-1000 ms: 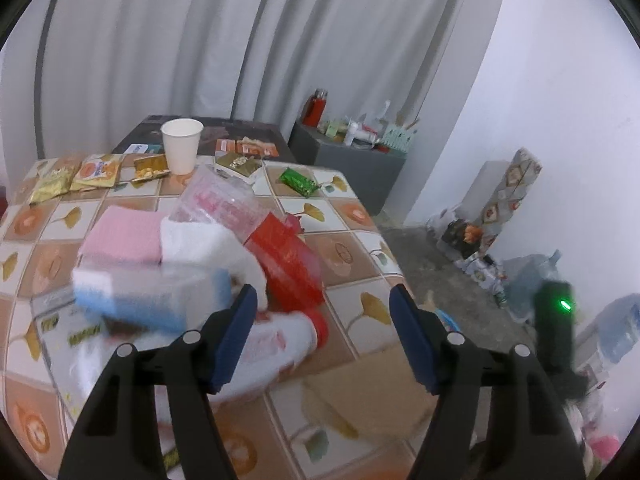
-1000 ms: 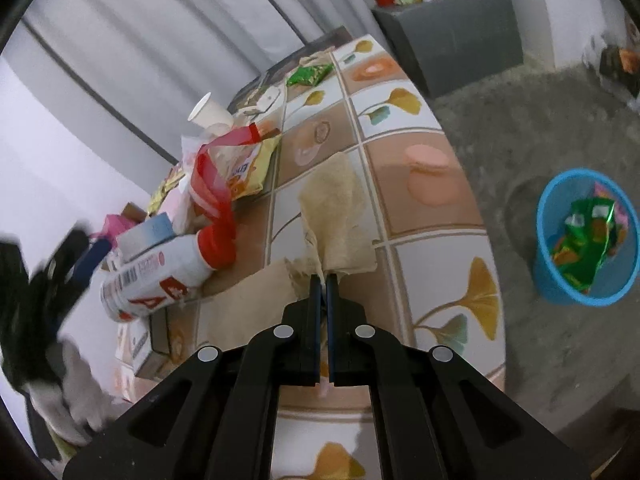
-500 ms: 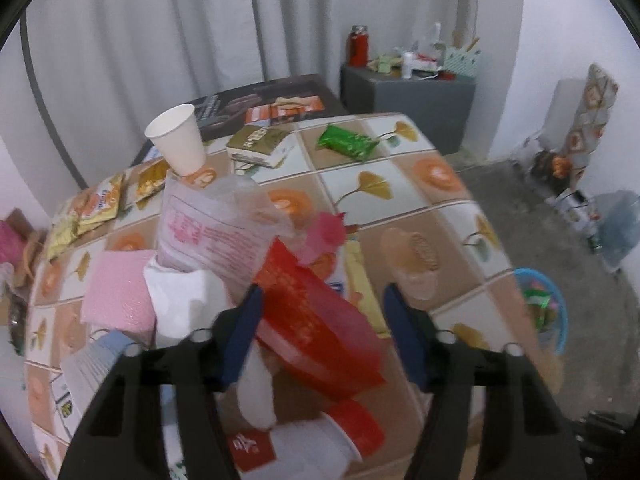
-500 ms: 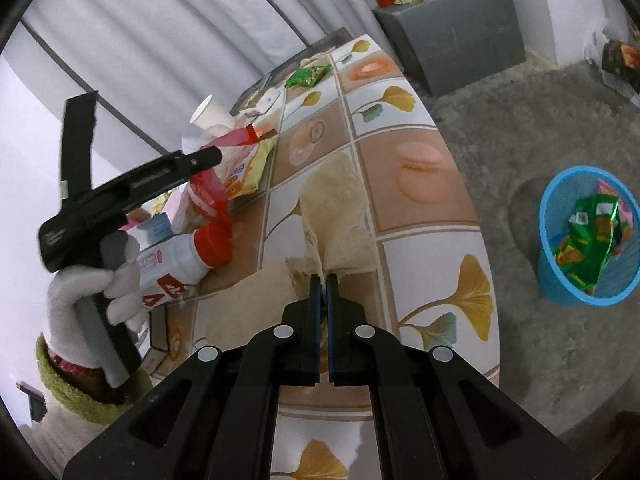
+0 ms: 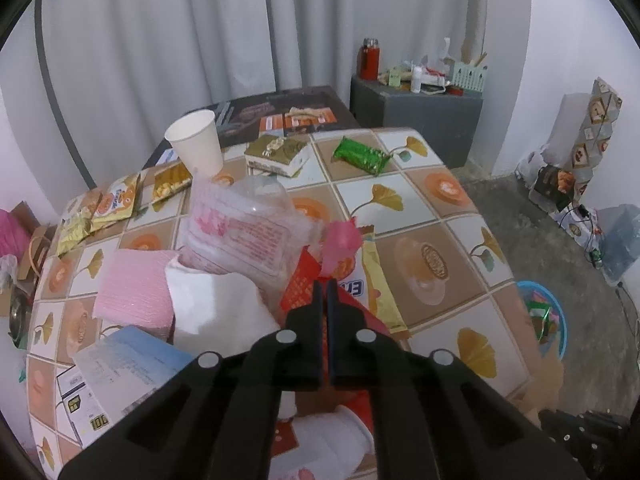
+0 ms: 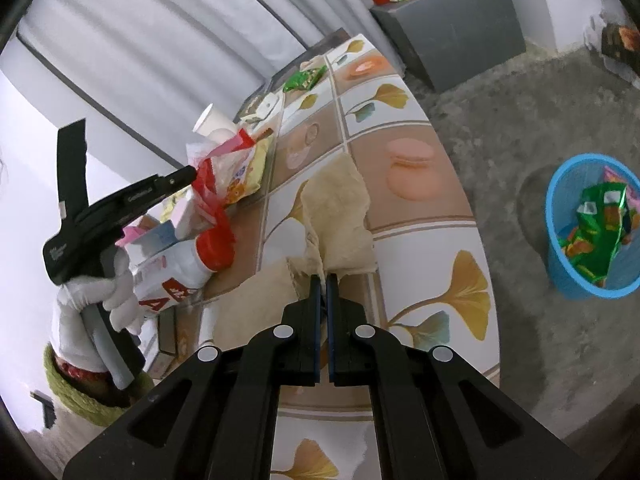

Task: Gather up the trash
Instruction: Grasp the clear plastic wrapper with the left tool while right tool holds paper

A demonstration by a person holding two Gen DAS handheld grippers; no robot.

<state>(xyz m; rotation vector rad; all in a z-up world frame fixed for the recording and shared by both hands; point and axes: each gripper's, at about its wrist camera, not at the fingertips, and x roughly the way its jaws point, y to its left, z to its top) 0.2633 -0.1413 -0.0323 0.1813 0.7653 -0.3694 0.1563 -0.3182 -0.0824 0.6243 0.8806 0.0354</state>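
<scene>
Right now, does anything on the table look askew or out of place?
Yes. A white bottle with a red cap lies tipped on its side in the heap of wrappers, and a crumpled brown paper sprawls over the table edge, pinched by the right gripper.

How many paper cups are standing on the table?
1. A white paper cup stands upright near the table's far edge, behind the clear plastic packet in the clutter pile; the right wrist view shows the same cup. Others could be hidden behind the pile.

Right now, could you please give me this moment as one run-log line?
left gripper: just closed, shut on red wrapper | right gripper: shut on beige paper | blue bin: on floor, holds wrappers
</scene>
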